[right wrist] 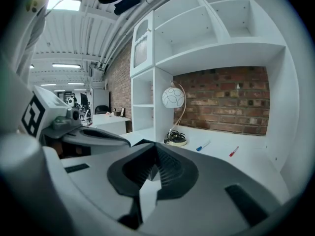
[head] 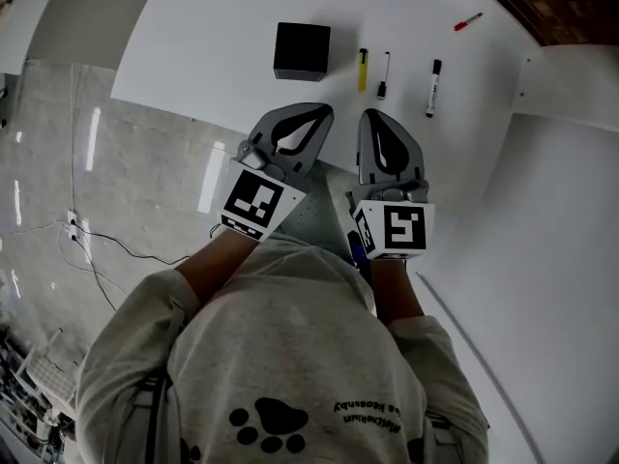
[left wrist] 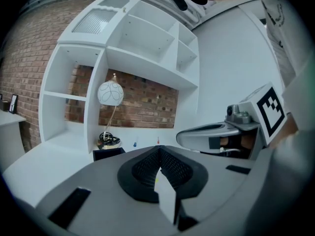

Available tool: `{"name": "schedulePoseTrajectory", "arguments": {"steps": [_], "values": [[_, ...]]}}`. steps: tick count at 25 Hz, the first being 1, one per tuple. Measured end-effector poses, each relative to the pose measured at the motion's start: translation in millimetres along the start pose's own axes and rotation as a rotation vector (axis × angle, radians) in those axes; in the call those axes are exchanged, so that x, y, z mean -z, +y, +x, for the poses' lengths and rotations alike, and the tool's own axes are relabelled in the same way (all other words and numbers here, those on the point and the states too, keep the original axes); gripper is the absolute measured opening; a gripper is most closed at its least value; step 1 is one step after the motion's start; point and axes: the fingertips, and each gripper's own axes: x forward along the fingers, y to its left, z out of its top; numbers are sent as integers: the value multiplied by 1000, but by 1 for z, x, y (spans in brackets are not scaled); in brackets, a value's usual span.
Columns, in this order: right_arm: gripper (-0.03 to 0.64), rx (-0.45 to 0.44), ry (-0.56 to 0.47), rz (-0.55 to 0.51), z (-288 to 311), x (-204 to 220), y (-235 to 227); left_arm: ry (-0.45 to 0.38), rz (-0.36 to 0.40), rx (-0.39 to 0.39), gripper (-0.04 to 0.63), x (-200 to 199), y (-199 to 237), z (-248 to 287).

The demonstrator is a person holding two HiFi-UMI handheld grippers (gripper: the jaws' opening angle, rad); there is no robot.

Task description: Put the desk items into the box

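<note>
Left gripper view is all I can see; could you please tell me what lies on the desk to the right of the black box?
Observer: In the head view, a yellow highlighter lies just right of the black box, apart from it.
Operator: Thank you. Is there anything beyond it?
Observer: Yes, a thin black pen lies beside the highlighter, and a black-and-white marker lies further right.
Operator: And is the other tool holding anything?
Observer: No. The right gripper has its jaws together with nothing between them, as its own view shows.
</note>
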Motion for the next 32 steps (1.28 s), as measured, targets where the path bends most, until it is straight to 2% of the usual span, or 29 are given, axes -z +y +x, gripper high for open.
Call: {"name": "schedulePoseTrajectory", "arguments": {"steps": [8, 19, 32], "values": [[17, -5, 61, 23, 30, 33, -7, 15, -2, -3, 5, 20, 12, 24], [17, 27, 138, 27, 61, 52, -33, 63, -12, 12, 5, 39, 17, 52], [18, 6, 344, 60, 100, 100, -54, 120, -64, 25, 5, 68, 23, 79]]}}
